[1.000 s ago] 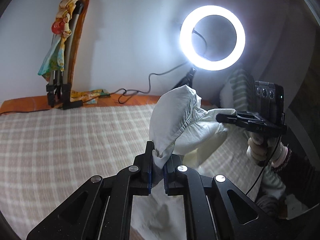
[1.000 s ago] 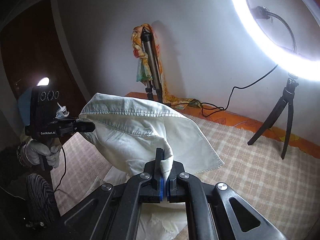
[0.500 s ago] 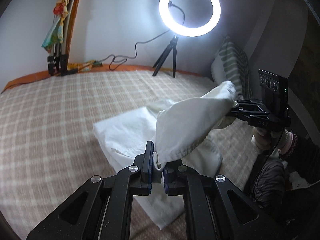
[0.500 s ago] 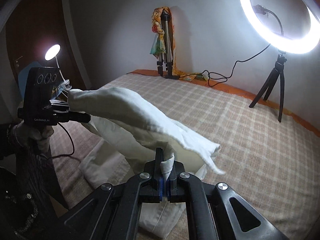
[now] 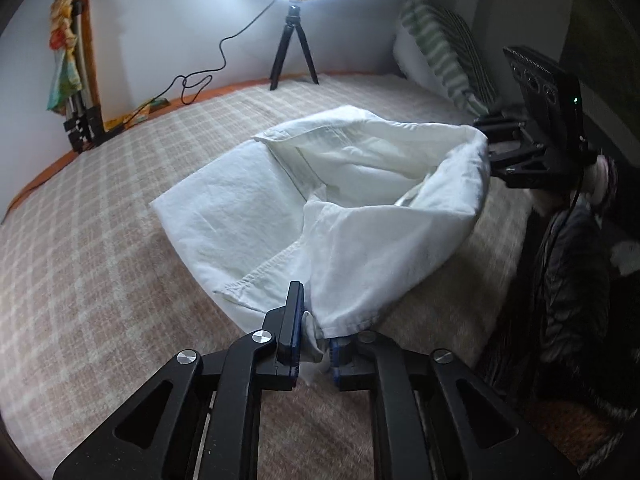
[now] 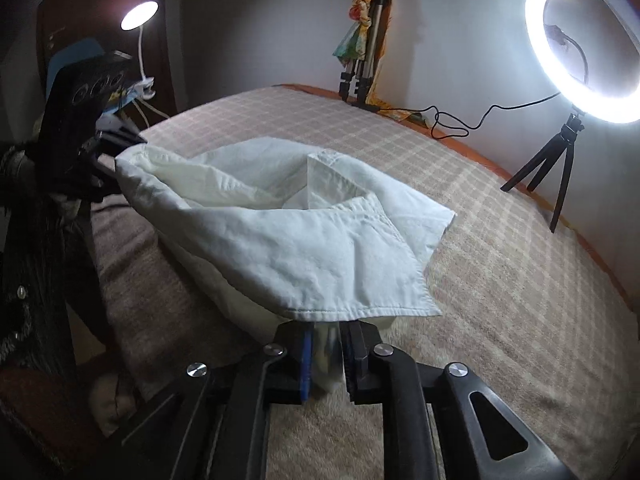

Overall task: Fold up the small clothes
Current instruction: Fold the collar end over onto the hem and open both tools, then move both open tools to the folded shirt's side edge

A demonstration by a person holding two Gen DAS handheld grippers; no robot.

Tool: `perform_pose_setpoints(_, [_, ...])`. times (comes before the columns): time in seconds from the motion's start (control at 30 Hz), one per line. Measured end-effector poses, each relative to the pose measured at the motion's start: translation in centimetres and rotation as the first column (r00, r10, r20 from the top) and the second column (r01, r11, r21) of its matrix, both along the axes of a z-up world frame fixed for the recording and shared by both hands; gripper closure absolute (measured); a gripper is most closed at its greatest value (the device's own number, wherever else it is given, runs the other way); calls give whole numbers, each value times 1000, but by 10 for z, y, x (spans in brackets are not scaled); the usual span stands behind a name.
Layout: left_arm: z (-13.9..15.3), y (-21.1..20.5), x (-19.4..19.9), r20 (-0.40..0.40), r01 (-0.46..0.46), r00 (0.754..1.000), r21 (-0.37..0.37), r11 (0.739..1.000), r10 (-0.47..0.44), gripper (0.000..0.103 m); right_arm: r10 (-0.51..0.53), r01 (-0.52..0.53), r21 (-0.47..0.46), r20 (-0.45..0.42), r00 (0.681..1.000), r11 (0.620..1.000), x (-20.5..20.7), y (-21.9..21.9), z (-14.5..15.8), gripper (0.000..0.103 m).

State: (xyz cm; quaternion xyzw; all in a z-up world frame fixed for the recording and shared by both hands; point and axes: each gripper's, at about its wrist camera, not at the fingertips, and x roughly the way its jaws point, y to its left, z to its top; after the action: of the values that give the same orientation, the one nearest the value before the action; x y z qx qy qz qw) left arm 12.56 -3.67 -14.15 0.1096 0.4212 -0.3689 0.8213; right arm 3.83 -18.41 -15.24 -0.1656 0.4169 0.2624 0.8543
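Observation:
A white cloth garment (image 5: 320, 200) lies spread on the checked bedcover (image 5: 100, 260), its near edge lifted between both grippers. My left gripper (image 5: 314, 344) has its jaws a little apart with a corner of the garment between them. My right gripper (image 6: 326, 354) also has its jaws slightly apart around the other corner of the garment (image 6: 288, 248). In the left wrist view the right gripper (image 5: 520, 152) sits at the garment's right end. In the right wrist view the left gripper (image 6: 92, 140) sits at its left end.
A lit ring light on a small tripod (image 5: 294, 52) stands at the bed's far edge, its cable trailing left. A folded tripod with a colourful scarf (image 5: 76, 92) leans on the wall. A striped pillow (image 5: 444, 48) lies far right. A clip lamp (image 6: 138, 16) glows at left.
Both grippers have come down from high above the bed to its near edge, laying the garment out flat. The jaws of both now stand slightly wider around the cloth.

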Motion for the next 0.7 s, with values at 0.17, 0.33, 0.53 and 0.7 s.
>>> perform_pose_setpoints(0.17, [15, 18, -13, -52, 10, 999, -21, 1000, -11, 88, 49, -50, -23, -32, 998, 998, -33, -18, 15, 81])
perform_pose_setpoints(0.33, [50, 35, -21, -2, -3, 1000, -89, 996, 3, 88, -26, 25, 126, 5, 1000, 992, -32, -45, 52, 79])
perform_pose_setpoints(0.53, [45, 18, 14, 66, -75, 995, -55, 996, 78, 88, -85, 78, 130, 48, 995, 988, 20, -16, 44, 79])
perform_pose_setpoints(0.7, [25, 9, 55, 18, -191, 981, -96, 977, 194, 88, -156, 153, 162, 7, 988, 975, 75, 10, 15, 79])
